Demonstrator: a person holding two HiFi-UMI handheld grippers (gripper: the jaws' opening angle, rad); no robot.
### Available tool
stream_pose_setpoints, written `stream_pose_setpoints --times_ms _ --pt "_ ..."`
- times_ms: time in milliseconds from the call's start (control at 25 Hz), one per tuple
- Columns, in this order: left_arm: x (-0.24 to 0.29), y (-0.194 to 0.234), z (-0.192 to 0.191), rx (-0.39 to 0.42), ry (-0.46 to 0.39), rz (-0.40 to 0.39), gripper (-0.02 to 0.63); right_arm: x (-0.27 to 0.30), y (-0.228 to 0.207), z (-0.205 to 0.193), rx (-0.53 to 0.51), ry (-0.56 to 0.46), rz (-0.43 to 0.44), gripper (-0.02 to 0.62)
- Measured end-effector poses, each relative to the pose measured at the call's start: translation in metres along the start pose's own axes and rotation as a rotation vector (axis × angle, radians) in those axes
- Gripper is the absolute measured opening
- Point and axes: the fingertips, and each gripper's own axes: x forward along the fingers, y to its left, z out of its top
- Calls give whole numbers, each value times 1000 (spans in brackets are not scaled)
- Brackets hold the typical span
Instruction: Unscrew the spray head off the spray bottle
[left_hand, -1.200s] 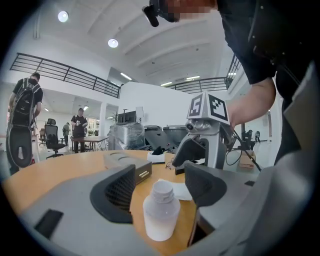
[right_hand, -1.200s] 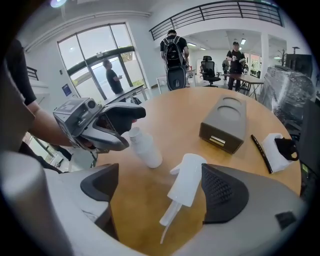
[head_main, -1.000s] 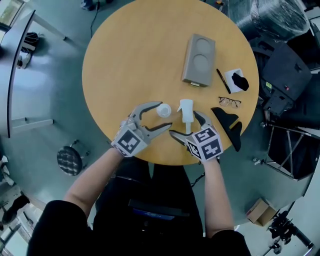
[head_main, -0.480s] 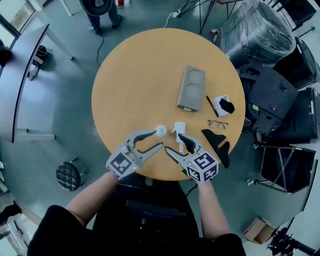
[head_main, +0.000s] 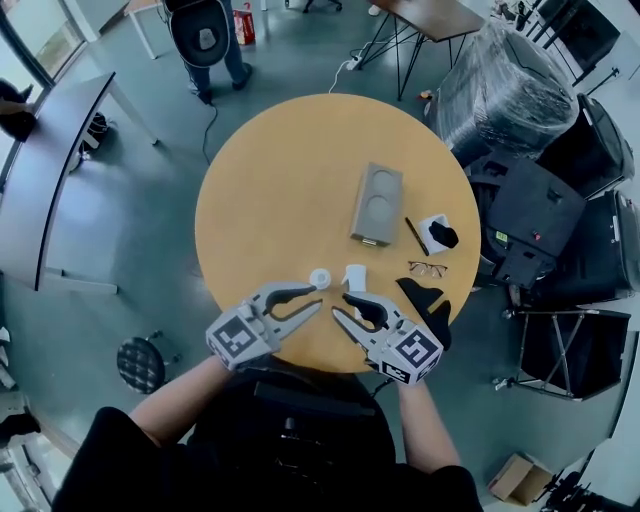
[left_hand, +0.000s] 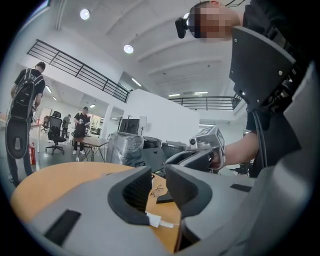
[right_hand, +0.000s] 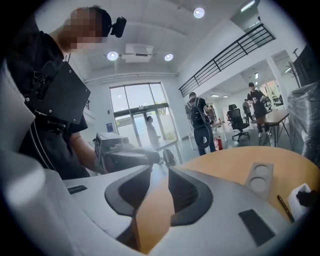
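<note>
The white spray bottle (head_main: 320, 278) stands on the round wooden table (head_main: 280, 190) near its front edge. The white spray head (head_main: 354, 277) lies on the table just right of it, apart from it. My left gripper (head_main: 314, 298) hovers just in front of the bottle without touching it. My right gripper (head_main: 341, 306) sits below the spray head, also apart from it. Both pairs of jaws are closing, with a narrow gap left and nothing between them. In the left gripper view (left_hand: 158, 175) and the right gripper view (right_hand: 159, 175) only table shows between the pads.
A grey tray (head_main: 377, 203) with two round recesses lies mid-table. To the right are a pen (head_main: 415, 236), a white card with a black item (head_main: 437, 233), glasses (head_main: 427, 268) and a black holder (head_main: 425, 300). A stool (head_main: 140, 365) stands on the floor at left.
Both grippers have drawn back toward the table's near edge, away from the bottle and spray head. Their wide jaws have narrowed to a small gap.
</note>
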Motion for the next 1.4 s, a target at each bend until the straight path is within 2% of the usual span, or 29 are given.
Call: stream_pose_setpoints --times_ms 240,560,800,960,1160,1400 --pt "-10 -16 20 -3 10 -3 6 -16 16 31 -43 -82 -10 2" --pt "-15 -27 26 -32 20 -11 3 -24 31 49 -110 -124 -4 0" --pt "-16 -27 30 25 22 5 3 -26 34 59 -139 -138 -5 0" --pt "-16 -30 31 26 18 -4 3 -28 38 62 -148 -151 -4 0" --pt "-14 -32 33 30 10 -8 3 -27 46 63 -228 -148 -4 -2" --pt "-16 -42 36 38 -34 -40 2 -30 47 63 -211 -169 -10 -2"
